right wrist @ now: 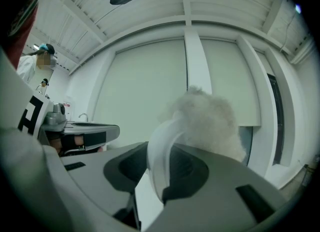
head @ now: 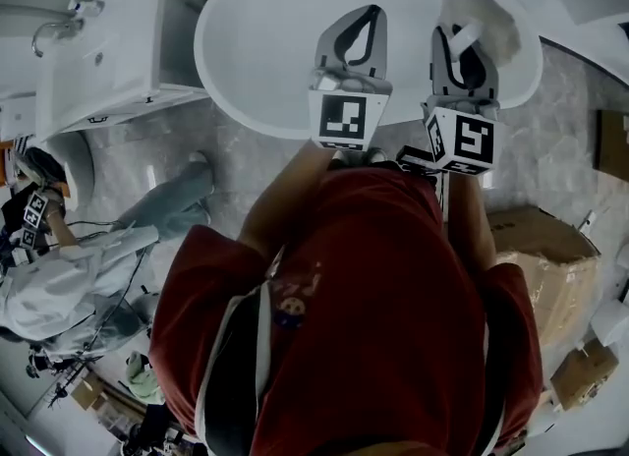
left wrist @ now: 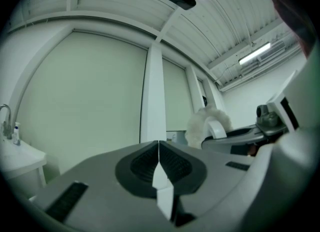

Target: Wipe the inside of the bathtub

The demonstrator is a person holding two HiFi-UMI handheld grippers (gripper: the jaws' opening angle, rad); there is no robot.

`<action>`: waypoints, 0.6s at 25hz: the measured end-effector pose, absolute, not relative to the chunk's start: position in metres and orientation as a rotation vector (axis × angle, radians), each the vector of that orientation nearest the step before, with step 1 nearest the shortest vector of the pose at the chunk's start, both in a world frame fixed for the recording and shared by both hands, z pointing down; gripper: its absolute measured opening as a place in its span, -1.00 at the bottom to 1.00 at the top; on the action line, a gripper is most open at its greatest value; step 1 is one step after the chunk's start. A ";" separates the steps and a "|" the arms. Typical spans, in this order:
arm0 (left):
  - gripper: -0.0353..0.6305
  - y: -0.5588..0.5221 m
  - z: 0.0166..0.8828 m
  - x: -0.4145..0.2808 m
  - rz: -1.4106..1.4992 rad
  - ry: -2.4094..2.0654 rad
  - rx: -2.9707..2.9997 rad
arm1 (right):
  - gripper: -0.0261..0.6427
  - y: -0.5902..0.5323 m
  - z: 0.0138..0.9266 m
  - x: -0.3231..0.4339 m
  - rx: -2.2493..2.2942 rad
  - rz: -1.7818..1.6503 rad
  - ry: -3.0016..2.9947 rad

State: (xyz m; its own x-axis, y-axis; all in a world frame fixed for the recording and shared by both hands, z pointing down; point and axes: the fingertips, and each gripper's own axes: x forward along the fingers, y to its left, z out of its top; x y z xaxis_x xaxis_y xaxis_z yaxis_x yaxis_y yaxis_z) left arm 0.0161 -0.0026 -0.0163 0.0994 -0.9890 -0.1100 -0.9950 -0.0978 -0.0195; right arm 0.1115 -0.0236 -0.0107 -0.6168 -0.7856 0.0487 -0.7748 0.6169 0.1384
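Note:
The white oval bathtub (head: 265,41) lies ahead of me in the head view. My left gripper (head: 360,33) is held above its middle, jaws shut with nothing between them (left wrist: 159,157). My right gripper (head: 464,43) is held over the tub's right part and is shut on the white handle of a fluffy white wiping mitt (head: 488,18). In the right gripper view the mitt (right wrist: 210,121) rises above the jaws, its white strap (right wrist: 161,158) pinched between them. Both grippers point upward toward the walls; the mitt (left wrist: 206,125) also shows in the left gripper view.
A white washbasin cabinet (head: 113,36) with a tap stands left of the tub. Another person in white (head: 59,277) crouches at the left. Cardboard boxes (head: 541,248) sit at the right on the marble floor.

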 end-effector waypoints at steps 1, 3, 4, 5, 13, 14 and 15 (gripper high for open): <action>-0.85 0.002 -0.018 0.031 0.085 2.029 -2.264 | -0.63 -0.018 -0.013 0.124 1.324 -0.153 -2.731; -0.85 0.008 -0.020 0.046 0.074 2.010 -2.269 | -0.63 -0.013 -0.014 0.137 1.324 -0.152 -2.730; -0.85 0.009 -0.021 0.048 0.085 2.013 -2.272 | -0.63 -0.012 -0.014 0.138 1.324 -0.152 -2.729; -0.85 0.009 -0.022 0.047 0.097 2.018 -2.273 | -0.63 -0.012 -0.013 0.137 1.324 -0.150 -2.730; -0.85 0.016 -0.014 0.044 0.071 2.006 -2.285 | -0.63 -0.005 -0.004 0.130 1.296 -0.136 -2.716; -0.85 0.016 -0.015 0.044 0.075 2.005 -2.284 | -0.63 -0.005 -0.005 0.130 1.297 -0.138 -2.716; -0.85 0.017 -0.016 0.045 0.083 2.008 -2.286 | -0.63 -0.005 -0.005 0.131 1.298 -0.140 -2.715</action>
